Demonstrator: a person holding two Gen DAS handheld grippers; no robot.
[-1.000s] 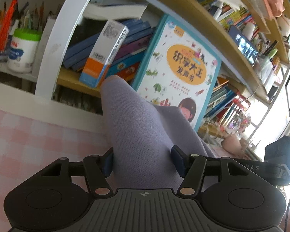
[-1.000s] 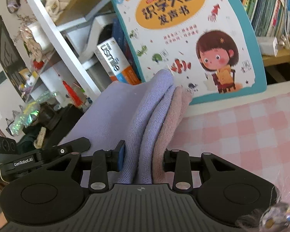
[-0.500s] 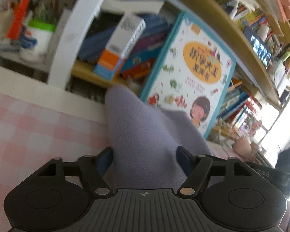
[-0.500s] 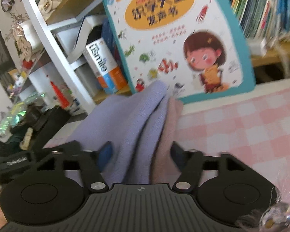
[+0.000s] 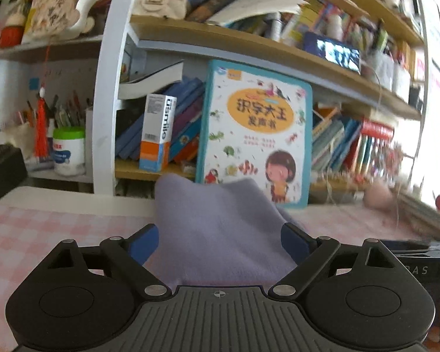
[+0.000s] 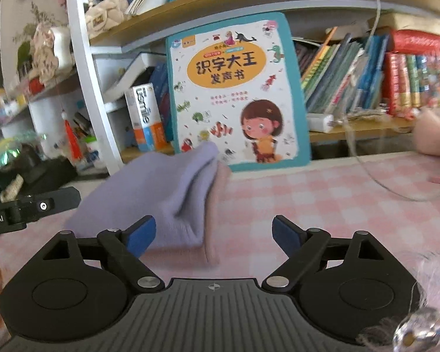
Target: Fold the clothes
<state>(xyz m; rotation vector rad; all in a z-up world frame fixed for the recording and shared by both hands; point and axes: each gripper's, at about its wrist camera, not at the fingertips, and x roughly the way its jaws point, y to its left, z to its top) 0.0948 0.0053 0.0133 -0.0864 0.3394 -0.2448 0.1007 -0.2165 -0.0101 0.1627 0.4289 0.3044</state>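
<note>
Where the left gripper (image 5: 219, 242) spreads its jaws wide, the lavender garment (image 5: 220, 234) lies between them on the pink checked tablecloth (image 5: 44, 228), near edge hidden. Through the right view, the right gripper (image 6: 213, 233) (also open) faces blurred folds (image 6: 173, 199) peaking toward the picture book (image 6: 234, 88).

Lilac garment (image 5: 220, 234) on pink-and-white checked tablecloth (image 6: 322, 205)
</note>
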